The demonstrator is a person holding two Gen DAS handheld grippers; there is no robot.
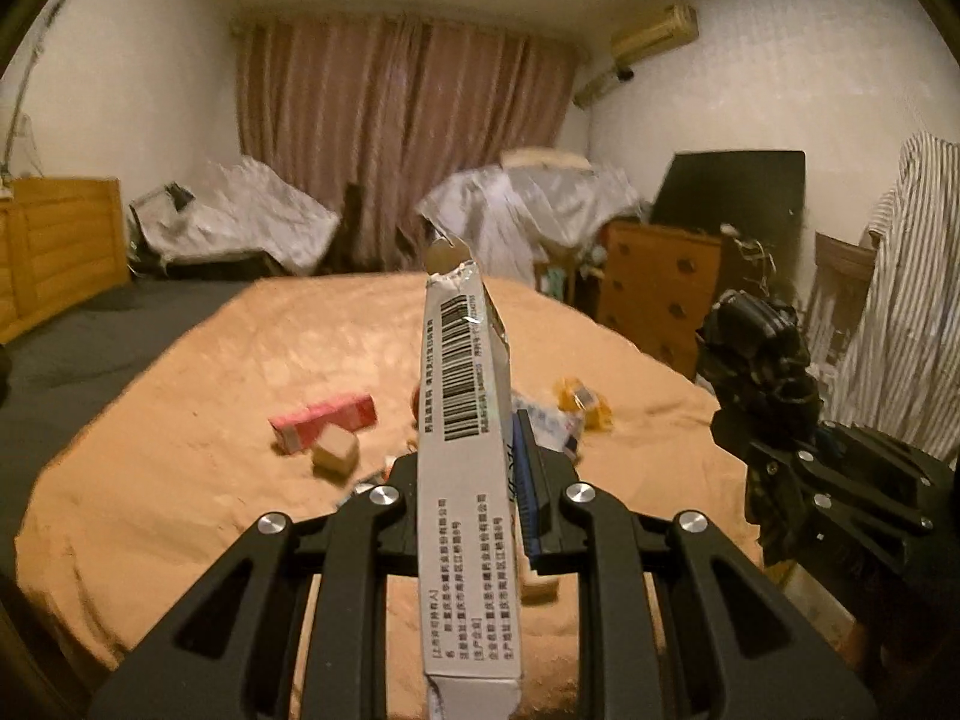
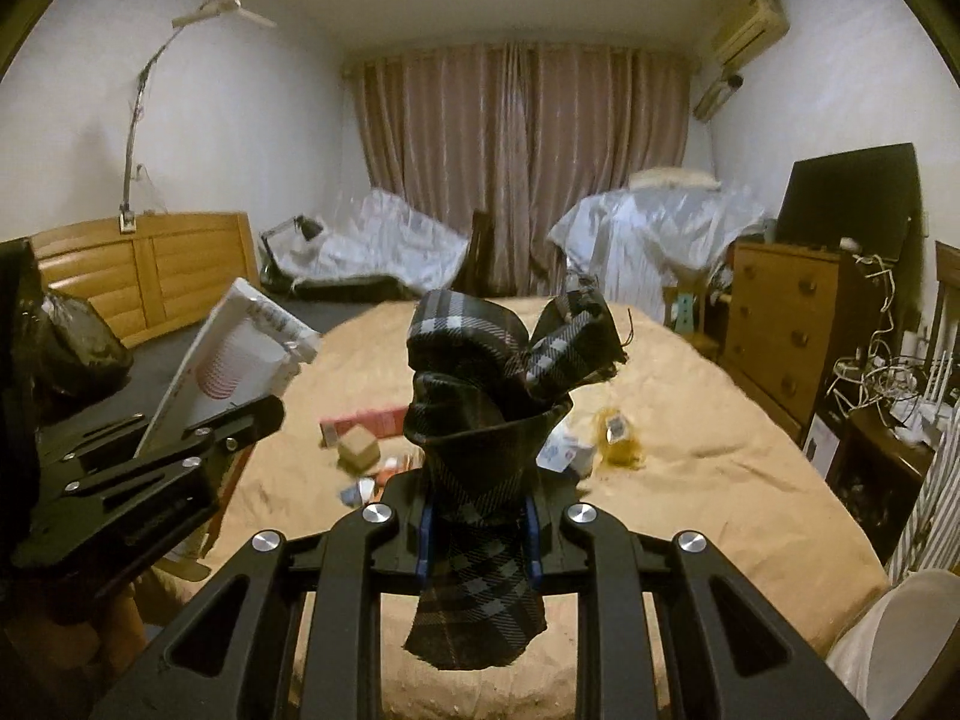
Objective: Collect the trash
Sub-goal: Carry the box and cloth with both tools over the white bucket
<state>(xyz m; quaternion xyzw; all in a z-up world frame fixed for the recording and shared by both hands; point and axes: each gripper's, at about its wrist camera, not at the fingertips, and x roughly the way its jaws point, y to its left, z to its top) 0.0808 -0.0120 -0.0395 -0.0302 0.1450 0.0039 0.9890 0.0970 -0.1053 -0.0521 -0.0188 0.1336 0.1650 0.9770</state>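
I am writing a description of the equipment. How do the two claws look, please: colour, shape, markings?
Both the left claw and the right claw are matte black, with slotted linkage bars fanning out and round silver bolt heads at the pivots. Blue ribbed pads line the fingers. No cables, markings or sleeves show.

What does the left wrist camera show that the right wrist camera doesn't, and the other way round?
Only the left wrist view shows the barcode side of the torn white cardboard box clamped in the left tool.

Only the right wrist view shows the ceiling fan, the black plastic bag at far left, and the tangle of white cables at right.

Both show the orange blanket, the pink carton, the pink curtains, and the dark plaid cloth clamped in the right tool.
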